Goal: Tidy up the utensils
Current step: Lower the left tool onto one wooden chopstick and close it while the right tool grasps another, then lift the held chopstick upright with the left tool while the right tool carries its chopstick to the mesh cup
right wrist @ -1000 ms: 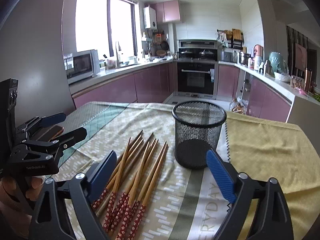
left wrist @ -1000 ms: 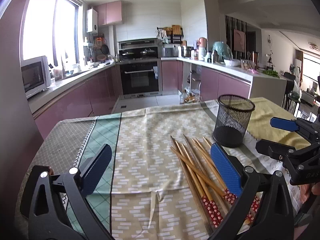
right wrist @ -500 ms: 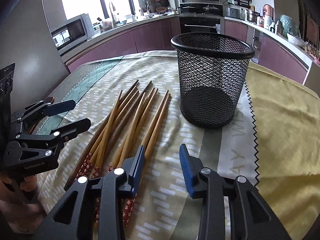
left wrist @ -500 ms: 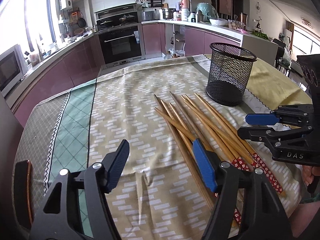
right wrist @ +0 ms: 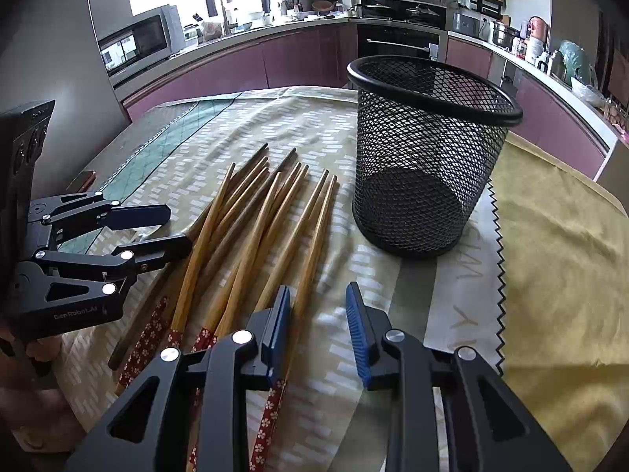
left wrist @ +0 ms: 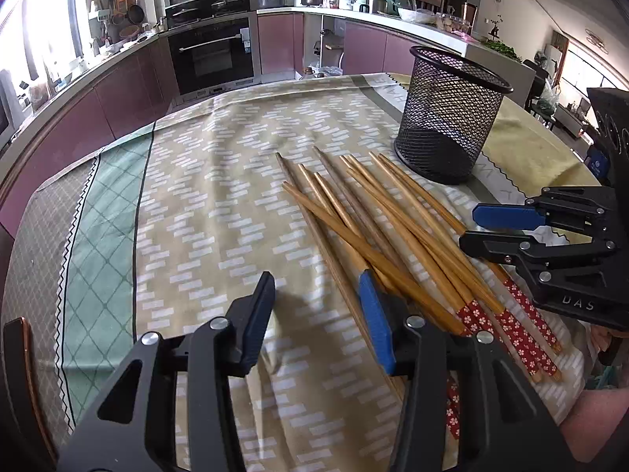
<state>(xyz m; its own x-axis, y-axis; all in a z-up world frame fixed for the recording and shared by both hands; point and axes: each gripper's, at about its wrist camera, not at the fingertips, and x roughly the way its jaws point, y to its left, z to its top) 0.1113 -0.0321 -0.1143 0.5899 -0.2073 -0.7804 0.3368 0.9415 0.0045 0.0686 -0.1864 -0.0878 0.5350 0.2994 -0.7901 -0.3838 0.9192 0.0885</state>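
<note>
both tongs, left tongs [left wrist: 318,306] and right tongs [right wrist: 318,326], are closing with nothing between. many chopsticks [right wrist: 251,228] lie beside the mesh cup [right wrist: 424,149].

We read "DAS" on the right claw [left wrist: 511,232] body — and "GenRobot.AI" on the left claw [right wrist: 173,228].

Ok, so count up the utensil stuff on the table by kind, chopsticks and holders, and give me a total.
Chopsticks: 10, counted by the tips that show
Black mesh holder: 1, upright and empty
Total: 11
</note>
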